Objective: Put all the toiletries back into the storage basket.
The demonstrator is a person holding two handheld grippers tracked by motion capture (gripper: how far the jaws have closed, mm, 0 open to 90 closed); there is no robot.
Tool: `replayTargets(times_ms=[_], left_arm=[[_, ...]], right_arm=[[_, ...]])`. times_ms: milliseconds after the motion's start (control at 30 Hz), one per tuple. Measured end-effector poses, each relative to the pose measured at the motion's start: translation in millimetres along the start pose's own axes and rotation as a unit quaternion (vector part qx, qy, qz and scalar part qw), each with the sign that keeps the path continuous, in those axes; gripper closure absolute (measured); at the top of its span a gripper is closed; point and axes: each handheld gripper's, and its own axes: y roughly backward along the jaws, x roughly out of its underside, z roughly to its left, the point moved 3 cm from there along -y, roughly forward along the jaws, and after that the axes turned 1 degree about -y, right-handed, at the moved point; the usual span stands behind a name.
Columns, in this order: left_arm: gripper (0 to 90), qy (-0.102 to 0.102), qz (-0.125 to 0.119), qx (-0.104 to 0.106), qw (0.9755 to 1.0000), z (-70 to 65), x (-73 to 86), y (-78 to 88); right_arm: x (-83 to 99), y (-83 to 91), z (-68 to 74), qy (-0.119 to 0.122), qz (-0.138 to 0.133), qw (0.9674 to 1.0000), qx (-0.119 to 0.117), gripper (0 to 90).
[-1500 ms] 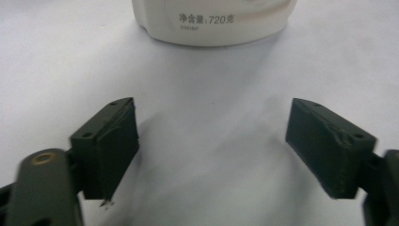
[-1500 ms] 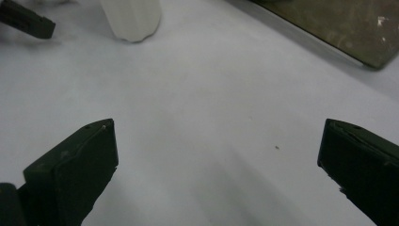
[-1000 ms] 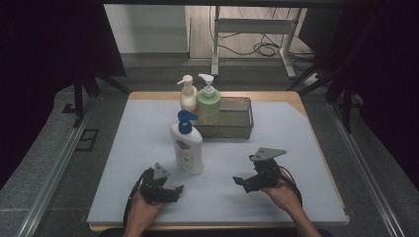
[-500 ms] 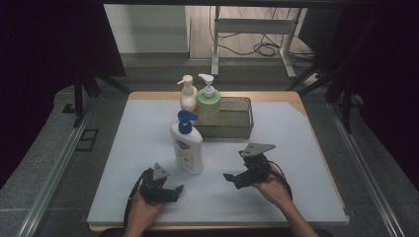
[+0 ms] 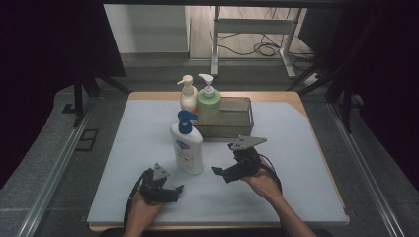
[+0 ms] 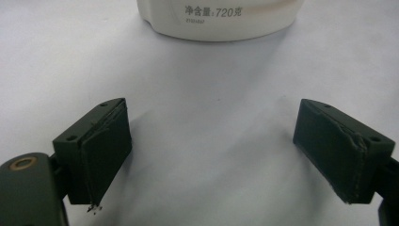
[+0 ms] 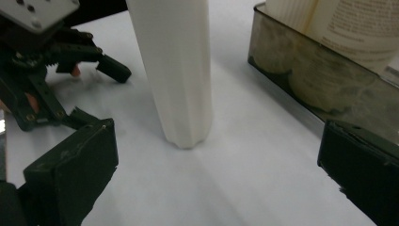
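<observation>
Two grippers sit low on the white table mat (image 5: 123, 148), and both are near one big white pump bottle with a blue top (image 5: 186, 143). That bottle stands straight up on the mat, and it makes a good landmark.

The left gripper (image 5: 170, 190) is just in front of the bottle and a little to its left side. A hand (image 5: 141, 212) holds it close to the mat. Its jaws are spread wide apart with nothing between them. In the left gripper view, the left gripper (image 6: 211, 155) looks at the bottom edge of the bottle (image 6: 221, 19), which has small printed writing on it. The bottle is near but not touching the jaws.

The right gripper (image 5: 222, 174) is on the other side of the bottle, just beside it. A hand (image 5: 264, 182) holds it too. Its jaws are also spread wide and hold nothing. In the right gripper view, the right gripper (image 7: 216, 174) looks toward the bottle (image 7: 174, 70), which stands a little ahead of the gap between the jaws.

Behind the bottle is a metal tray (image 5: 234, 123). A cream pump bottle (image 5: 188, 96) and a green pump bottle (image 5: 208, 103) stand in the tray, side by side.
</observation>
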Motion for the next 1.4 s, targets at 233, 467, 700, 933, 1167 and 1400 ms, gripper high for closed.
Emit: replayTargets(times_ms=[233, 467, 700, 933, 1167, 1400], left_arm=[[11.6, -0.002, 0.002, 0.000, 1.0000, 0.5, 0.0, 0.3], [11.6, -0.002, 0.002, 0.000, 1.0000, 0.5, 0.1, 0.2], [11.6, -0.002, 0.002, 0.000, 1.0000, 0.5, 0.1, 0.2], [11.6, -0.001, 0.001, 0.000, 1.0000, 0.5, 0.1, 0.1], [11.6, -0.001, 0.001, 0.000, 1.0000, 0.5, 0.0, 0.1], [11.6, -0.001, 0.001, 0.000, 1.0000, 0.5, 0.1, 0.2]], right_arm=[[-13.8, -5.3, 6.2, 0.010, -0.009, 0.9999, -0.008, 0.0], [-24.2, -9.4, 7.8, 0.010, -0.017, 0.9997, -0.014, 0.0], [-35.2, -16.9, 12.5, 0.004, -0.010, 0.9996, -0.026, 3.8], [-43.1, -24.5, 16.8, 0.005, -0.007, 0.9996, -0.029, 4.4], [-54.8, -33.3, 23.8, 0.017, -0.003, 0.9996, -0.023, 5.5], [-63.4, -43.5, 28.3, 0.031, 0.001, 0.9993, -0.022, 6.3]])
